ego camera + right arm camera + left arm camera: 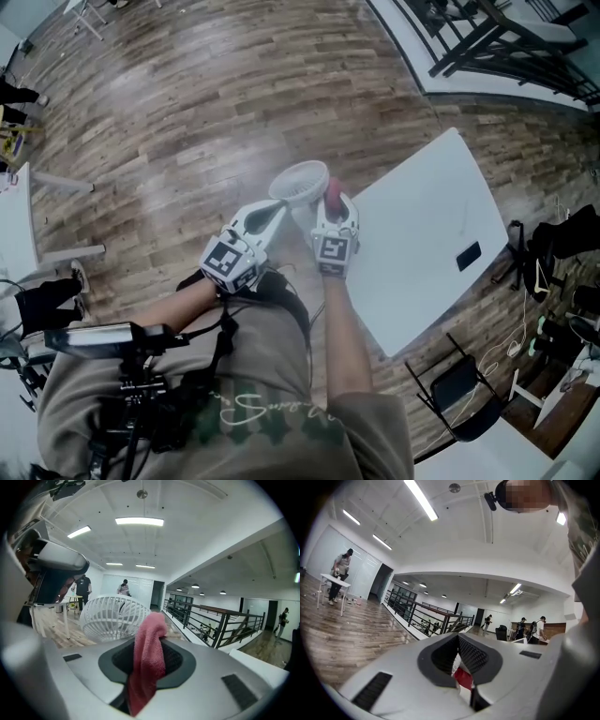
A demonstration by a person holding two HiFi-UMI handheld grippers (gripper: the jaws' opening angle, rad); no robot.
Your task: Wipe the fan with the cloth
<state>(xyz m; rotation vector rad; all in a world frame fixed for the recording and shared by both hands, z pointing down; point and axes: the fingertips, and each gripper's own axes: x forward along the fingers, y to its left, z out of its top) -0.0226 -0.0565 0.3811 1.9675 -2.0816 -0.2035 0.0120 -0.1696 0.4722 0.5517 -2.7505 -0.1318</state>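
My right hand-held gripper (334,202) is pinching the pink cloth (149,653) just right of the white fan (110,616). My left hand-held gripper (272,214) is clamped shut, on the fan's rim I think, so the wipe goes leftward.

We see the left gripper (458,638) with its jaws drawn together on a thin, white, ribbed sliver of the fan (456,662). A scrap of red cloth (464,678) shows just below that sliver. Beyond the gripper runs a black railing (424,616). Far off to the gripper's left a person (341,571) stands at a white table (332,578) on the wooden floor (342,639). Far off to its right a few more people (536,629) stand.
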